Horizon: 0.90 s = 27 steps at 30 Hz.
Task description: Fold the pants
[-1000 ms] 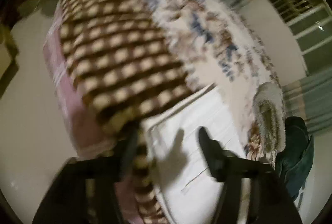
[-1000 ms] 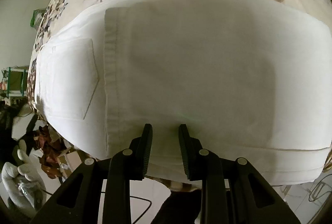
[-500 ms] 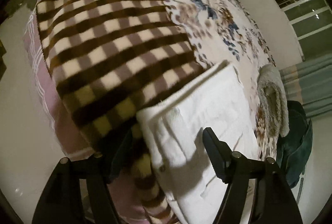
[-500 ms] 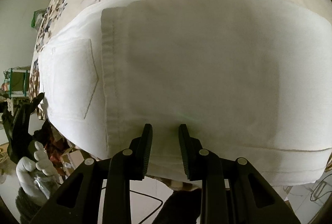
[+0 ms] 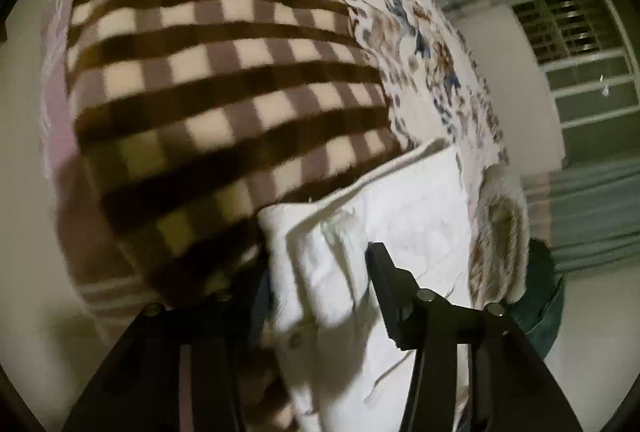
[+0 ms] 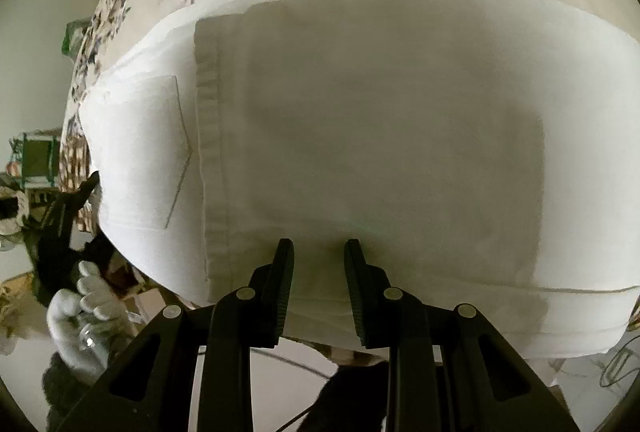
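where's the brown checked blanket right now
In the left wrist view, the brown checked fleece blanket fills the upper left, on the bed beside the folded white pants.

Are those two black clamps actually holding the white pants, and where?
The right hand-held gripper pinches the pants at their near folded edge. The left hand-held gripper is closing around the waistband corner, not yet gripping.
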{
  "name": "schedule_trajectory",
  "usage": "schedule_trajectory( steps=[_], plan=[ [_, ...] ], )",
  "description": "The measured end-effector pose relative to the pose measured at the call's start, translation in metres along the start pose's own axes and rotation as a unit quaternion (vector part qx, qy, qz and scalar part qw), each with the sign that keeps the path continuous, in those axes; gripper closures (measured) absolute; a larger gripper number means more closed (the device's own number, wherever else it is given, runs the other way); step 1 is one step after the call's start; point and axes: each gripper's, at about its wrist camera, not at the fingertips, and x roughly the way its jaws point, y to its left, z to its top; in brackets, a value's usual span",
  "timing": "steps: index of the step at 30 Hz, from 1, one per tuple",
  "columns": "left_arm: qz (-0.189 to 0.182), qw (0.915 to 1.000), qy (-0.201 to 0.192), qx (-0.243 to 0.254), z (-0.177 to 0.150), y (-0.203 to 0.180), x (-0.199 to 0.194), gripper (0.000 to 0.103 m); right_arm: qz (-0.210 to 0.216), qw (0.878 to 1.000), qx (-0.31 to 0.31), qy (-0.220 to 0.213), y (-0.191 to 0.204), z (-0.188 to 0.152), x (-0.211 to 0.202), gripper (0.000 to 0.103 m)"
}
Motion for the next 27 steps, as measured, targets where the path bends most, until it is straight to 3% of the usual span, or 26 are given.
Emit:
schedule_trajectory(
  steps=[2, 3, 4, 6, 11, 13, 15, 21, 27],
  plan=[
    [0.01, 0.9998, -0.012, 0.014, -0.001, -0.011, -0.002, 0.061, 0.013, 1.0, 0.013, -0.001, -0.006, 0.0, -0.002, 0.074],
    [0.015, 0.9993, -0.022, 0.027, -0.002, -0.018, -0.006, 0.074, 0.017, 1.0, 0.019, -0.002, -0.008, -0.001, -0.003, 0.073],
    [0.019, 0.9986, -0.03, 0.04, -0.004, -0.025, -0.01, 0.077, 0.021, 0.999, 0.024, -0.002, -0.012, -0.001, -0.005, 0.071],
    [0.017, 0.996, -0.052, 0.071, -0.009, -0.044, -0.027, 0.084, 0.023, 0.999, 0.033, -0.007, -0.018, -0.003, -0.01, 0.06],
    [0.004, 0.9826, -0.088, 0.163, -0.035, -0.108, -0.071, 0.086, 0.028, 0.997, 0.068, -0.024, -0.041, -0.004, -0.03, 0.032],
    [-0.009, 0.9724, -0.097, 0.212, -0.055, -0.142, -0.091, 0.086, 0.034, 0.996, 0.081, -0.032, -0.053, -0.003, -0.04, 0.023],
    [-0.02, 0.9628, -0.101, 0.25, -0.074, -0.169, -0.106, 0.086, 0.036, 0.994, 0.092, -0.041, -0.067, -0.003, -0.051, 0.006],
    [-0.06, 0.9321, -0.076, 0.349, -0.167, -0.245, -0.136, 0.086, 0.048, 0.989, 0.127, -0.059, -0.125, -0.01, -0.087, 0.004],
    [-0.087, 0.8946, -0.008, 0.438, -0.294, -0.292, -0.114, 0.086, 0.032, 0.984, 0.157, -0.076, -0.204, -0.034, -0.126, 0.004]
  ],
)
